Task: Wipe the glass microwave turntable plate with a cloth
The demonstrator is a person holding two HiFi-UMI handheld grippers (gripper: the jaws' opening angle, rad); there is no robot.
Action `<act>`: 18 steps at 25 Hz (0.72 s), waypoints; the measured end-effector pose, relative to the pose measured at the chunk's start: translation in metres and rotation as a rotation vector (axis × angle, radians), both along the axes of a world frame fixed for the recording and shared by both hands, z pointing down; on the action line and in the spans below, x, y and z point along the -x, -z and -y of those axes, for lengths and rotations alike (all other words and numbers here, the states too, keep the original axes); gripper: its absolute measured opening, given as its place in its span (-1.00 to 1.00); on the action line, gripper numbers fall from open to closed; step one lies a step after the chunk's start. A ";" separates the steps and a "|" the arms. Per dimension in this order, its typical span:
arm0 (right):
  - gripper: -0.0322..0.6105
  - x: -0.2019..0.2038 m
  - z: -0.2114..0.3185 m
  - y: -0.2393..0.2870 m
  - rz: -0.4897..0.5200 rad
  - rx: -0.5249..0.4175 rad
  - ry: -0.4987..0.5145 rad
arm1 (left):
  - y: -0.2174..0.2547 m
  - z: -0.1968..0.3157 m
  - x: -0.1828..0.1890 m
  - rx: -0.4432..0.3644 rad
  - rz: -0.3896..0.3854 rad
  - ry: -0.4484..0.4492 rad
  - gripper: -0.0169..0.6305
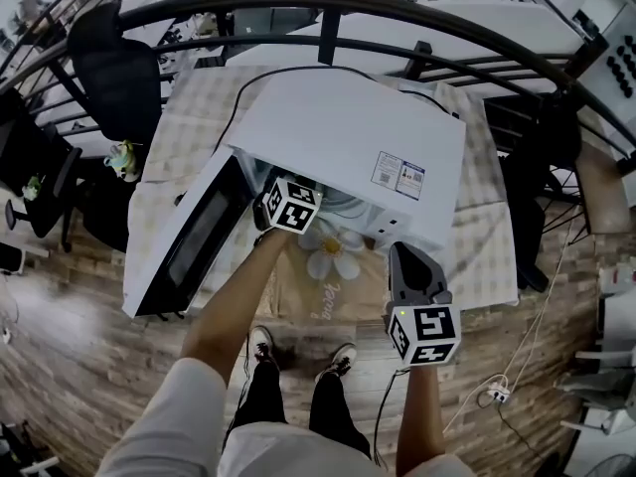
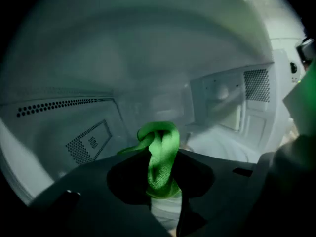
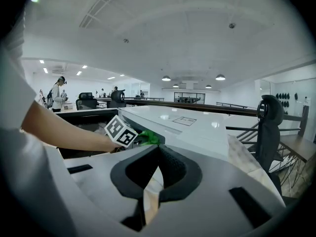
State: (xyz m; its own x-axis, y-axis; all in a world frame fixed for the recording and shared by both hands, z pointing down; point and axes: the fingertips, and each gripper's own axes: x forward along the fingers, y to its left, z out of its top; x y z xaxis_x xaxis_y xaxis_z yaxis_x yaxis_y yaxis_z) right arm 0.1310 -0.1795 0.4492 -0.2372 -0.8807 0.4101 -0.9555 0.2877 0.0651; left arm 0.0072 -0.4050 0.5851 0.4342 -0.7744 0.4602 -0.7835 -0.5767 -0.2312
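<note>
Left gripper [image 2: 162, 196] jaws are clenched on a bright green woven cloth [image 2: 160, 154]. The cloth bunches up out of the jaw gap at lower centre of the left gripper view. Right gripper [image 3: 159, 149] jaws are pressed together at the tips with nothing between them.

Head view: the white box-shaped microwave oven [image 1: 348, 137] sits mid-frame on a table with a beige checked tablecloth [image 1: 199, 117]. Its front is close to the table's near edge. The dark-windowed microwave door [image 1: 189, 241] is swung open to the lower left and juts out past the table edge over the wood plank floor [image 1: 89, 366]. A strip of bare tablecloth runs along the microwave's right side. A curved black metal railing [image 1: 328, 3] closes off the top of the frame, and a black office chair [image 1: 114, 68] stands upper left, near the table corner.

The clear glass round turntable plate [image 1: 343, 207] lies flat on the cavity floor, just past the left gripper's marker cube. In the left gripper view it shows as a pale blurry patch at centre right [image 2: 222, 144]. Whether the cloth touches it cannot be told. Perforated vent panels sit on the cavity walls.

The left arm stretches forward with its gripper [image 1: 291, 207] pushed into the cavity opening. The right arm is bent, and its gripper [image 1: 405, 256] is held outside at lower right of centre, just in front of the microwave's right front corner. The right gripper view looks across the microwave's top.
</note>
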 end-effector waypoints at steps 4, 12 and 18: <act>-0.86 -0.003 0.001 -0.016 -0.008 0.024 -0.005 | -0.027 0.023 0.007 0.086 0.064 0.034 -0.56; -0.86 -0.009 0.003 -0.013 0.000 0.016 -0.021 | -0.035 -0.009 -0.004 0.225 -0.017 -0.066 -0.57; -0.86 -0.003 -0.002 0.015 -0.009 -0.019 -0.008 | -0.035 -0.070 -0.023 0.302 -0.010 -0.206 -0.57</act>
State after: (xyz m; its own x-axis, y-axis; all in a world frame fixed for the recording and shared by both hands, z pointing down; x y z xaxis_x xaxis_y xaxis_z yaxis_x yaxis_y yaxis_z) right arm 0.1338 -0.1775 0.4340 -0.2267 -0.8903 0.3950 -0.9571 0.2787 0.0789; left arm 0.0307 -0.3347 0.6202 0.5727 -0.5000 0.6496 -0.6453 -0.7637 -0.0189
